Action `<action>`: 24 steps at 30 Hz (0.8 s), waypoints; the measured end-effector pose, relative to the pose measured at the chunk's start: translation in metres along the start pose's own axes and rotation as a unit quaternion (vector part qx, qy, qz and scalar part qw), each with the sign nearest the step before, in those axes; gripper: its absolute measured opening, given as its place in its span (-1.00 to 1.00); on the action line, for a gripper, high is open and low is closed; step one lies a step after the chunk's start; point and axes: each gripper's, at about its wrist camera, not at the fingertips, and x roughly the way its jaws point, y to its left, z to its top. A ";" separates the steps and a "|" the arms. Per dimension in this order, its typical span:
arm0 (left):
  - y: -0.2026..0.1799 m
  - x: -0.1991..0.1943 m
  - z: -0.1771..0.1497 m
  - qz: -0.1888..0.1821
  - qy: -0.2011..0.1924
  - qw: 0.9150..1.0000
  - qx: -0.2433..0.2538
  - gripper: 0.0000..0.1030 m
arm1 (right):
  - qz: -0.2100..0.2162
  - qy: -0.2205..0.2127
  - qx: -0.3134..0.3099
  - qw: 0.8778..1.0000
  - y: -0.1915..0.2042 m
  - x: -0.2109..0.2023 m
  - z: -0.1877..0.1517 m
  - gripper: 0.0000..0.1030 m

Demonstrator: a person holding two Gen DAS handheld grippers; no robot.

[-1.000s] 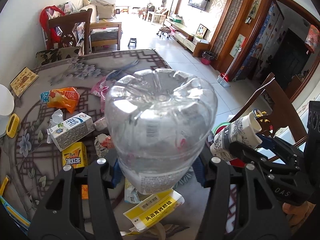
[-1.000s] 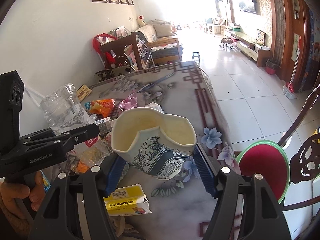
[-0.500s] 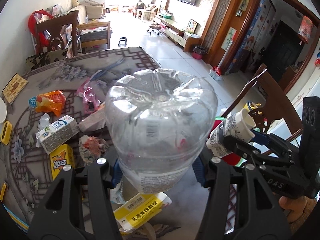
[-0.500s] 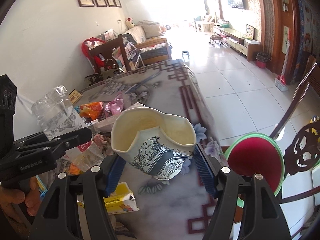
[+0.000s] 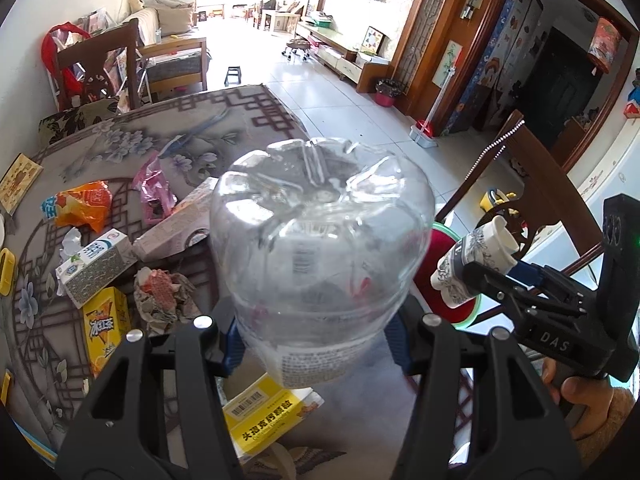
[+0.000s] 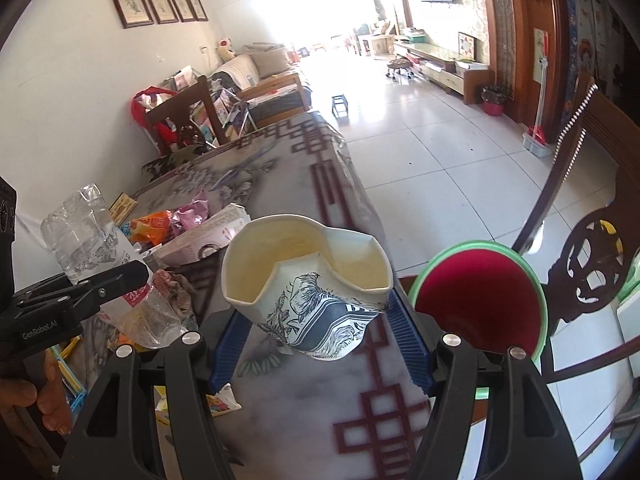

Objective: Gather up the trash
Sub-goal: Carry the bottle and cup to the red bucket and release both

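Above the littered bench (image 6: 280, 392), the left tool (image 5: 316, 344) grips a clear plastic bottle (image 5: 320, 248), base forward; the right tool (image 6: 316, 344) clamps a crumpled paper cup (image 6: 308, 292), nearer the red bin (image 6: 480, 300) at its right.

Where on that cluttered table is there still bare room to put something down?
Bare cloth lies along the table's floor-side edge, from the far end to the near corner beside the red stool; the far end by the wooden chair is also free. The wall side is crowded: orange snack bag, milk carton, yellow tea box, crumpled wrappers.
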 end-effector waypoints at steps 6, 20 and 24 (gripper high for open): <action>-0.014 0.011 0.001 -0.011 0.010 1.000 0.016 0.06 | -0.008 0.002 0.013 1.000 -0.013 -0.002 -0.004 0.27; -0.025 0.027 0.004 -0.015 0.027 0.999 0.023 0.06 | -0.043 0.003 0.044 0.998 -0.054 -0.002 0.000 0.27; -0.030 0.031 0.008 -0.018 0.029 0.999 0.029 0.06 | -0.054 0.002 0.053 0.997 -0.069 -0.001 0.002 0.27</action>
